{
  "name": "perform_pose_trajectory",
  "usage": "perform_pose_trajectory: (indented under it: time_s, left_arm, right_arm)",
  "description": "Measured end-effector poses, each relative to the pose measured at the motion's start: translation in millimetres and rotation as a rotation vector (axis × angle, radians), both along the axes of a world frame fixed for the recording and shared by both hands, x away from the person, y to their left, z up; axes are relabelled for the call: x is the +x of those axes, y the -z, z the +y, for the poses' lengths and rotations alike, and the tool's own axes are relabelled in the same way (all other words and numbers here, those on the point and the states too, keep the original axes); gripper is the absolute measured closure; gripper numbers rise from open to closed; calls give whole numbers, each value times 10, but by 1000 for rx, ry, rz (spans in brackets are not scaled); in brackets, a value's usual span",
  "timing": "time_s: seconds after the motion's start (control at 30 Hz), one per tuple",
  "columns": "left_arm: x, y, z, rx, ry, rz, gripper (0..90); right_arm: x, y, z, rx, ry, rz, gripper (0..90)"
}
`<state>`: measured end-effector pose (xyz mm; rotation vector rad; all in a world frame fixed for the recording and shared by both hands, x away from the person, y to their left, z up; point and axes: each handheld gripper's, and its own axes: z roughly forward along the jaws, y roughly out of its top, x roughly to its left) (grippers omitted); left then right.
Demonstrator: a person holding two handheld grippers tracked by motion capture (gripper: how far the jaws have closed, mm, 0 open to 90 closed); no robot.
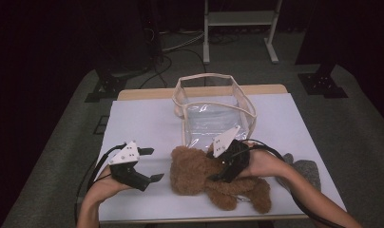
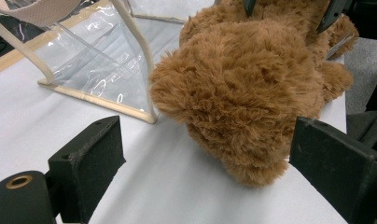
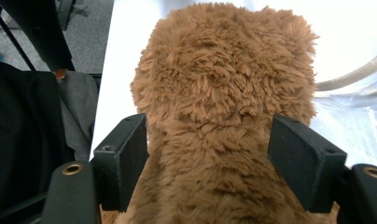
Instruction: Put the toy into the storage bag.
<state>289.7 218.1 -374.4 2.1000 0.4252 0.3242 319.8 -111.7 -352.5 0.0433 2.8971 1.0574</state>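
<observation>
I hold my right gripper (image 1: 217,172) over the brown teddy bear (image 1: 199,173), which lies on the white bench (image 1: 142,123) near its front edge, just in front of the clear plastic bag (image 1: 214,107) with cream trim. In the right gripper view my jaws stand wide apart on either side of the bear's (image 3: 224,107) body, where it narrows below the head; the fur brushes the inner faces of both pads, but I cannot tell that they press in. My left gripper (image 1: 149,164) sits to the left of the bear, low over the bench, its jaws apart with nothing between them. In the left gripper view the bear's (image 2: 242,88) head lies just ahead of the jaws and slightly toward the right one, and the bag's (image 2: 98,70) corner stands on the bench just beside the head.
</observation>
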Motion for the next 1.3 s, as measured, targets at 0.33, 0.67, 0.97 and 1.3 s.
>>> perform_pose_trajectory:
  time_s: [0.33,0.67,0.97,1.3]
  left_arm:
    - [3,-2,20,0,-2,1,87]
    - [7,5,30,6,-2,5,87]
    - [5,2,35,2,-6,2,87]
    - [7,7,49,2,-9,2,87]
  right_arm:
    - [40,77,46,-21,10,-18,271]
    - [20,163,72,-49,-2,-67,271]
    - [3,220,130,-78,-8,-86,280]
    - [9,263,168,-116,-14,-87,407]
